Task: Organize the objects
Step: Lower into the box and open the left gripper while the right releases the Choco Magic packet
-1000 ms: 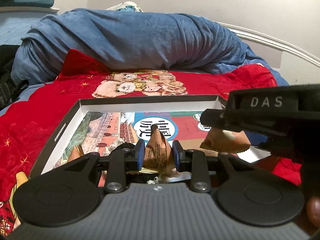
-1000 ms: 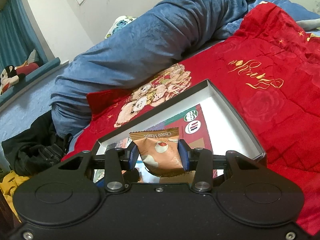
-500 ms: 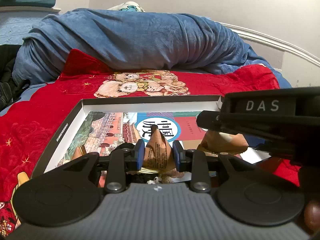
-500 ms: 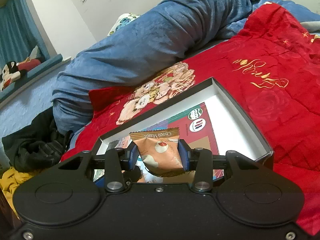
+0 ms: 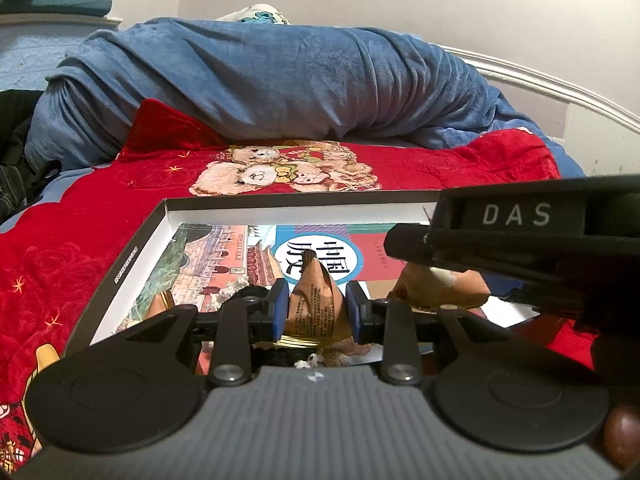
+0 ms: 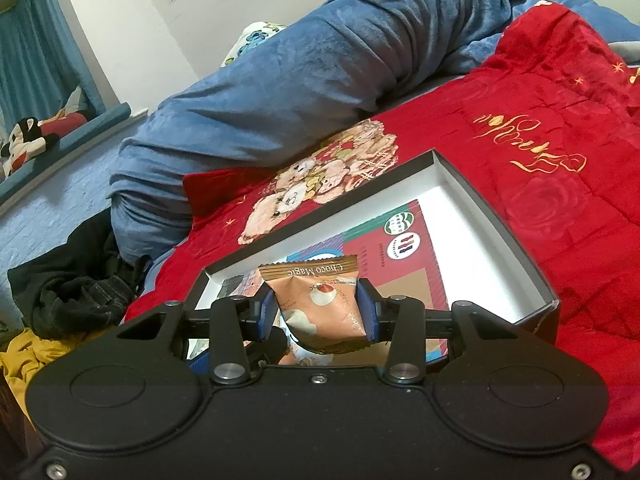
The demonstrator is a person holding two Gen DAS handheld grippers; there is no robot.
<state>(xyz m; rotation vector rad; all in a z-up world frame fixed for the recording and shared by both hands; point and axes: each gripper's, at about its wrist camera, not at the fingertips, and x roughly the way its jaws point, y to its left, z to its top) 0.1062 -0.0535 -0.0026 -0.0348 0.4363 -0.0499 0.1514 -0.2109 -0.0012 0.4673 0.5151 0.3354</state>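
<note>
Red bedding (image 5: 100, 208) with a teddy-bear print covers the bed, and a rolled blue blanket (image 5: 260, 84) lies along its far side against the wall. On the bedding sits a shallow open box (image 6: 492, 216), dark outside and white within, with a printed card (image 5: 224, 252) flat on its floor.

My left gripper (image 5: 316, 308) is pinching a brown snack packet (image 5: 314, 300) by its sides, held upright above the near edge of the box. My right gripper (image 6: 318, 310) is clamped on a second packet, the Choco Magic packet (image 6: 320, 304), also above the near part of the box, toward its left corner in the right wrist view. In the left wrist view the right tool's black body crosses over the box's right edge.

Neither packet is down yet, so I judge the placing step unfinished: both are carried to the box but not released. I cannot tell whether other snacks already lie on the box floor; my own grippers hide the near part. What remains, as I see it, is lowering and letting go of both.
</note>
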